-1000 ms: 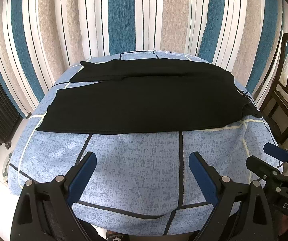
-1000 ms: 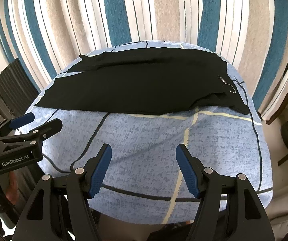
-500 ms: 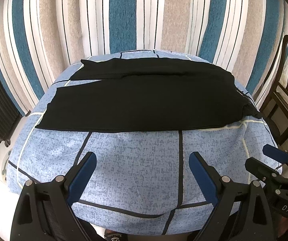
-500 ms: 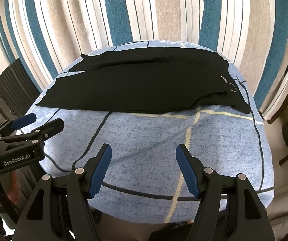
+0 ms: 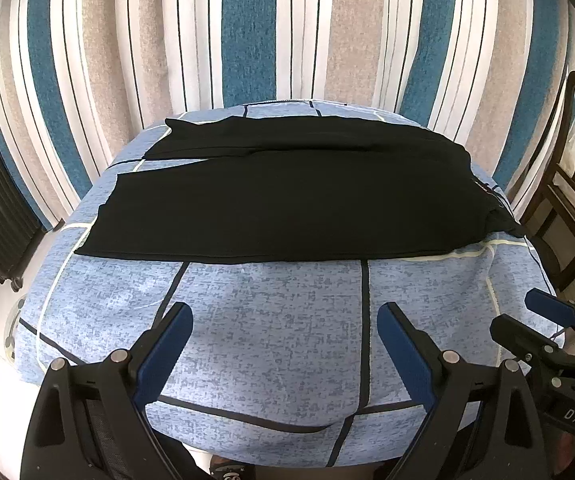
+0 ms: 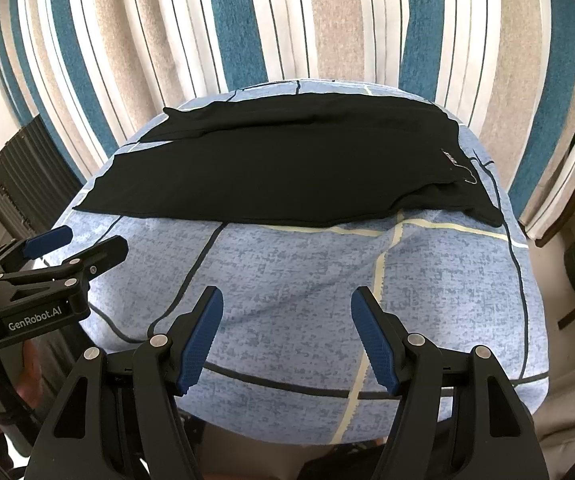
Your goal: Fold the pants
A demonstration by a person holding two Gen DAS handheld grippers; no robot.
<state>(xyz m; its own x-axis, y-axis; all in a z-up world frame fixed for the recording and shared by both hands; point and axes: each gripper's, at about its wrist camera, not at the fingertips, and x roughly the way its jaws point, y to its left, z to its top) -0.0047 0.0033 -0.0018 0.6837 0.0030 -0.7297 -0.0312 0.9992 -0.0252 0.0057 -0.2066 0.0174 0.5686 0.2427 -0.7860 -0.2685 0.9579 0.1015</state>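
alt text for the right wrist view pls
Black pants lie spread flat across a blue patterned table cover, untouched. The right gripper hovers open at the near edge; the left gripper is at far left, before a striped curtain.

bright, even daylight glows through the striped curtain (image 5: 287, 32); shadows are soft, focus is sharp, and fisheye distortion bends the edges into dark corners.
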